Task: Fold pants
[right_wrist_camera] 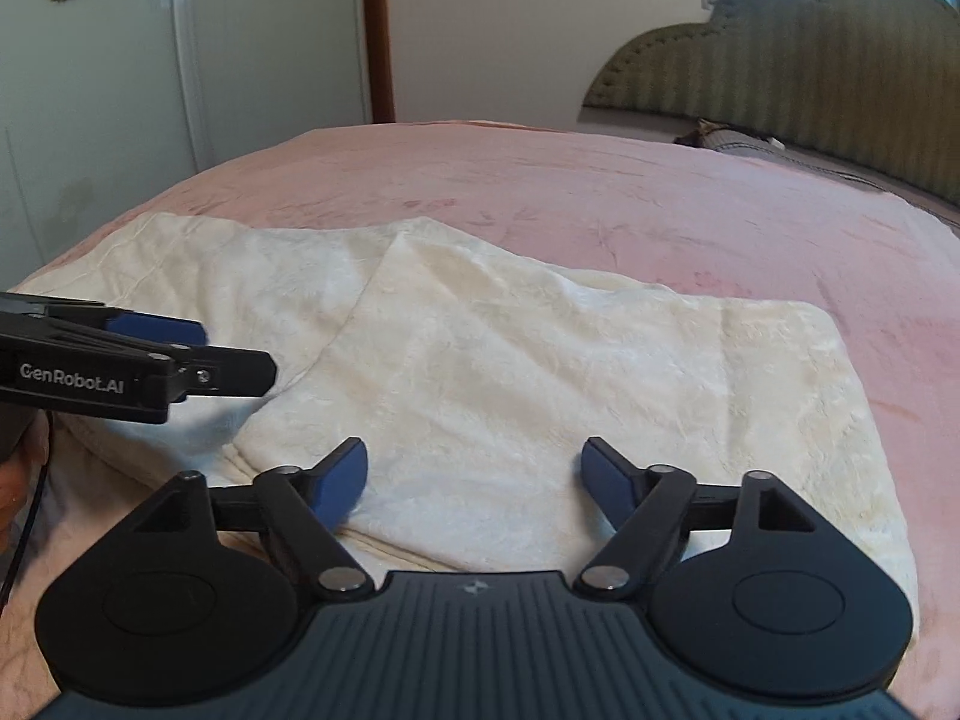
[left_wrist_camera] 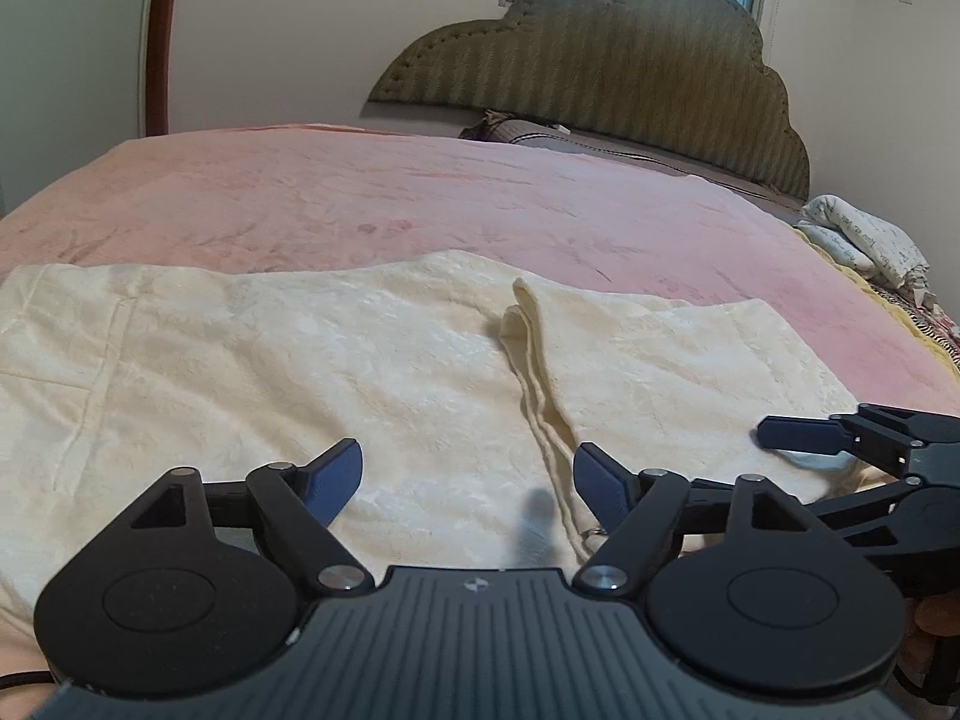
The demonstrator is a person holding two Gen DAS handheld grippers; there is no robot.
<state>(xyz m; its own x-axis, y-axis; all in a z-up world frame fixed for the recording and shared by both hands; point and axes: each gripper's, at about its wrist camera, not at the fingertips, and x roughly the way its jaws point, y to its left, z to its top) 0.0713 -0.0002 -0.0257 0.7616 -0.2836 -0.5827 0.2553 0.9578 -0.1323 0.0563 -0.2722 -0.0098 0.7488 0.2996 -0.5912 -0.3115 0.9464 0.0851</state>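
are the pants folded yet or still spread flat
Partly folded. The cream pants lie on the pink bed with one layer lapped over another, its doubled edge showing. Both grippers are open above them.

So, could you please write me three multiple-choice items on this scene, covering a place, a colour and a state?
1. Where do the pants lie?
A. on the floor
B. on the pink blanket
C. on a chair

2. What colour are the pants?
A. cream
B. navy
C. red

3. How do the left tongs stand?
A. shut on cloth
B. shut, empty
C. open, empty

Answers: 1 B, pink bedding shows around them. 2 A, the fabric is pale cream. 3 C, the blue pads are wide apart, like the right tongs.
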